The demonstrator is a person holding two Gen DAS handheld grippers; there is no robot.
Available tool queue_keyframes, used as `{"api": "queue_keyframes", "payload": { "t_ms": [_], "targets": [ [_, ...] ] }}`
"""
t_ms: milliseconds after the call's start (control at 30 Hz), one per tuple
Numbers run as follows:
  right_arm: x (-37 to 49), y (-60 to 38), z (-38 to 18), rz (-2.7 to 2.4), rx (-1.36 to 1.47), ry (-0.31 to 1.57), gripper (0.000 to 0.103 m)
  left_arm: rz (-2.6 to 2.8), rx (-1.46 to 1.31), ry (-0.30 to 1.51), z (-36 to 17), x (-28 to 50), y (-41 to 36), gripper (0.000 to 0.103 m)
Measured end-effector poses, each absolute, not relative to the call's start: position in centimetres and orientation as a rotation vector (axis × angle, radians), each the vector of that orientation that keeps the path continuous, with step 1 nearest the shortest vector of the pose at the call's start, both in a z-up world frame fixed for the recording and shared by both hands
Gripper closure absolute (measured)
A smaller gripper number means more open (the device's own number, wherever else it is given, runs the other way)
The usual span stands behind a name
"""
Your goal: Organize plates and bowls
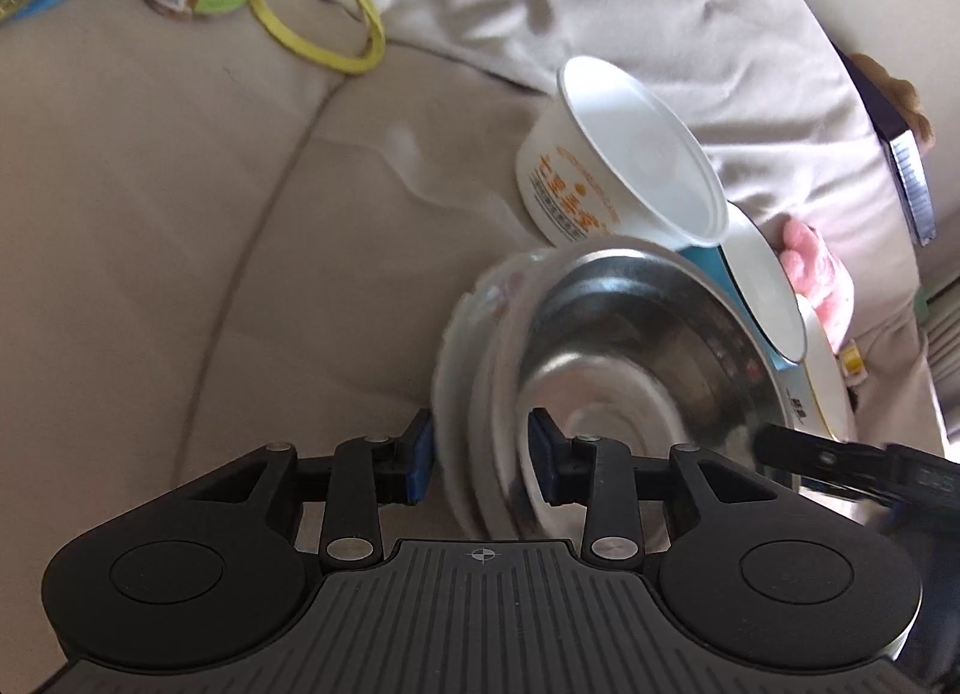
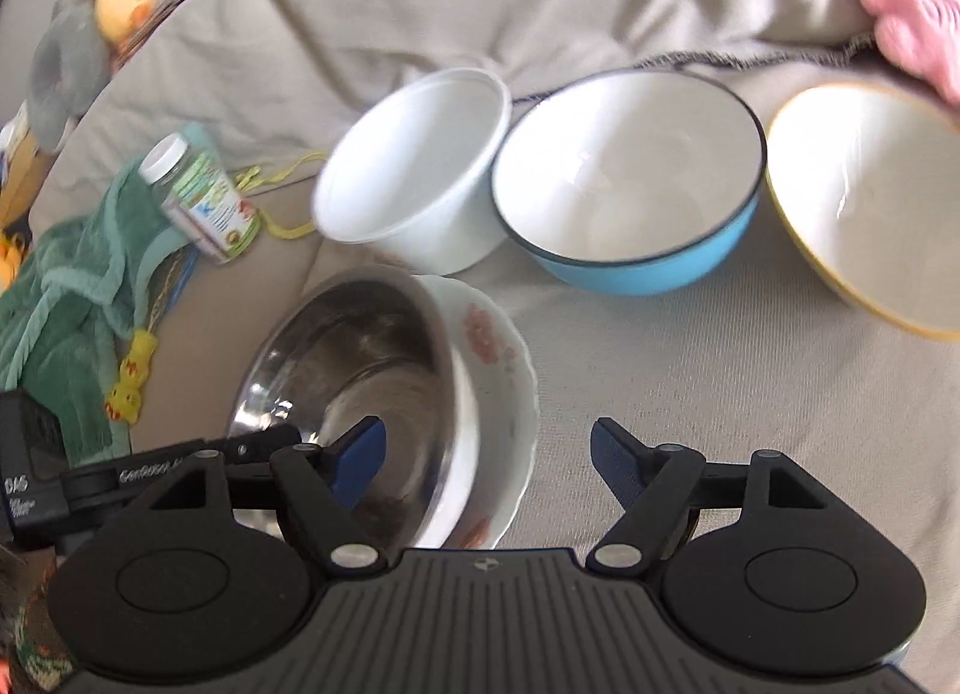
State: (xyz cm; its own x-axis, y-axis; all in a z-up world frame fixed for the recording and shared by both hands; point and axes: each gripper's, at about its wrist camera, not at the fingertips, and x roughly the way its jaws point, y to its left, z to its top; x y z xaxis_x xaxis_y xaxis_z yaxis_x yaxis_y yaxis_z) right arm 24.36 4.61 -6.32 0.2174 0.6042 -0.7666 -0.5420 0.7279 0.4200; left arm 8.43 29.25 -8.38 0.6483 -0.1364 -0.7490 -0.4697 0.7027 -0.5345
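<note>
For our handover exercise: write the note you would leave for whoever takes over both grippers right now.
Left gripper: open, jaws astride the rims of the steel bowl and floral bowl.
Right gripper: open, astride the same stack's near edge.
Done: steel bowl nested in floral bowl.
Left: white paper bowl, blue enamel bowl and yellow-rimmed bowl sit separately on the sofa cover, unstacked.

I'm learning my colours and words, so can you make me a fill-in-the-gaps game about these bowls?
The shiny metal bowl sits inside a white bowl painted with ____.
The bowl between the plain white tub and the yellow-rimmed bowl is ____ outside.
The small bottle lies on a ____ towel.

Missing words: flowers; blue; green
</note>
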Motion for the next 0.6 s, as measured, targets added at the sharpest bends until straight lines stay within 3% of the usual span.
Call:
{"api": "queue_keyframes", "payload": {
  "t_ms": [133,233,300,367,600],
  "targets": [
    [25.9,4.9,-9.8,0.832,0.217,1.177,0.027,0.235,-0.819,0.909,-9.0,8.9,28.6,0.069],
    [26.1,5.0,-11.5,0.873,0.307,1.218,0.028,0.242,-0.752,0.923,-8.5,9.5,27.7,0.063],
    [25.9,5.1,-11.4,0.902,0.332,1.23,0.038,0.259,-0.68,0.948,-8.1,10.1,26.5,0.054],
    [25.6,4.8,-11.1,0.906,0.315,1.221,0.038,0.267,-0.661,0.97,-7.9,10.6,25.6,0.048],
    [26.0,0.8,-10.7,0.874,0.302,1.221,0.038,0.124,-0.679,0.977,-8.0,11.9,22.8,0.048]
  ]
}}
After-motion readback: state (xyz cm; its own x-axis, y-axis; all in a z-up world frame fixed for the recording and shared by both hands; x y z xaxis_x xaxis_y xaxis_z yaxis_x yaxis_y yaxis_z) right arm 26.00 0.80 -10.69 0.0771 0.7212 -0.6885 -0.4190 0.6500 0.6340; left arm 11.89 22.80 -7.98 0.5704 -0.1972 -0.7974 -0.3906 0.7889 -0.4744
